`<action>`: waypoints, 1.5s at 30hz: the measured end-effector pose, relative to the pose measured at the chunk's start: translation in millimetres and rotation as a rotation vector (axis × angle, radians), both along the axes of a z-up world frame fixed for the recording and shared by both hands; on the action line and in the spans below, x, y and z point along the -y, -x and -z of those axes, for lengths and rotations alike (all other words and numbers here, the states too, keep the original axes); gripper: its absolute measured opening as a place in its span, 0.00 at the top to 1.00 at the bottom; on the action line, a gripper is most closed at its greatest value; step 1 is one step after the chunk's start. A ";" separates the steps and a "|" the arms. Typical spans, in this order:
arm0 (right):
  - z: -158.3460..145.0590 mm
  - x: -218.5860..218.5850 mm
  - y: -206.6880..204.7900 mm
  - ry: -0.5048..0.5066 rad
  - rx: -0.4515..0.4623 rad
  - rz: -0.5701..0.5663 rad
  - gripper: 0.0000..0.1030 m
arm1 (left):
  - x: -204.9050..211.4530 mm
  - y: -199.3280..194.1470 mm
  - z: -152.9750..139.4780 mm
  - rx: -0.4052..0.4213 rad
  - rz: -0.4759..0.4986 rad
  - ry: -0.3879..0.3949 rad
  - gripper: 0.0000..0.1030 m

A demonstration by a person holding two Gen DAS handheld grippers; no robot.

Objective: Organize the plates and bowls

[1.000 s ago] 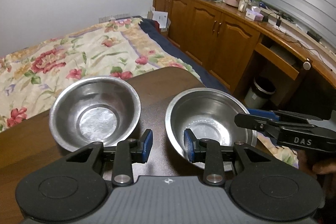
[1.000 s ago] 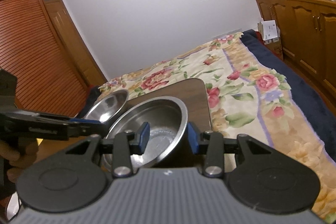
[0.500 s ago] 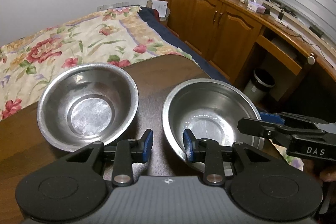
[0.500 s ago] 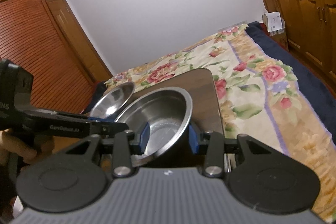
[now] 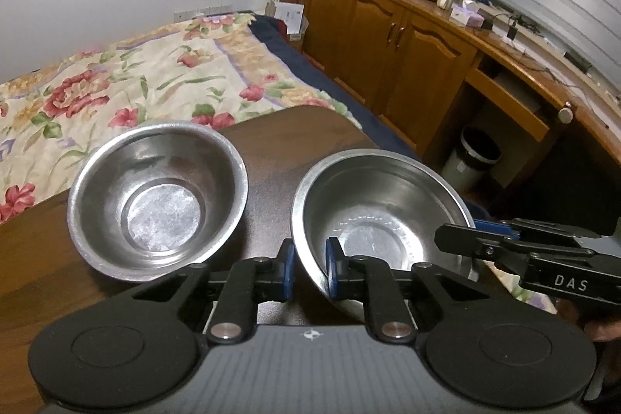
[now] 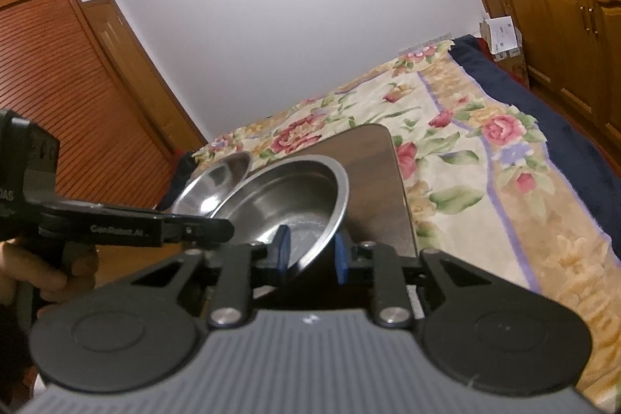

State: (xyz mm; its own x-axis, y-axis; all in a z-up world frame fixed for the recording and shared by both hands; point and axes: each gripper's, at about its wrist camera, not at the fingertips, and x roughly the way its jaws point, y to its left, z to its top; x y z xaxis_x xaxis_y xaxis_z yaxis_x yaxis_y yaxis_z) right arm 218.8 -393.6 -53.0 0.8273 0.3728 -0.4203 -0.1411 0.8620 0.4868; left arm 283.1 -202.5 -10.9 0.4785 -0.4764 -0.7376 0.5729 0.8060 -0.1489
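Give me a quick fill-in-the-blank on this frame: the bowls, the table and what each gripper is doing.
1. The table carries ____ steel bowls.
2. Both the left gripper and the right gripper straddle the rim of the ____ bowl.
3. The other bowl stands upright with no ____ touching it.
4. Beyond the table lies a bed with a ____ cover.

Missing words: two; right-hand; gripper; floral

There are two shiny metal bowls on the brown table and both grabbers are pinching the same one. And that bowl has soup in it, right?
No soup: the held bowl is empty, bare metal inside, as the left wrist view shows. The rest is right: two metal bowls on the brown table, with the left hand-held gripper and right hand-held gripper both pinching its rim.
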 end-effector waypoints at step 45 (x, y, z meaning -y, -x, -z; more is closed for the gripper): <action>-35.6 -51.5 80.8 0.088 0.075 -0.031 0.76 | -74.8 125.4 -45.9 0.139 0.020 0.117 0.81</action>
State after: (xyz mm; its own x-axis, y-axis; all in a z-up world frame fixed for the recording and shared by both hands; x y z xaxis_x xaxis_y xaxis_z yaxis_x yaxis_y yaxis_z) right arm 138.1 -342.1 -17.4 0.8463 0.3629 -0.3899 -0.2012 0.8955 0.3969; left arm 157.7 -127.7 35.1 0.5615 -0.5655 -0.6041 0.6105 0.7759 -0.1588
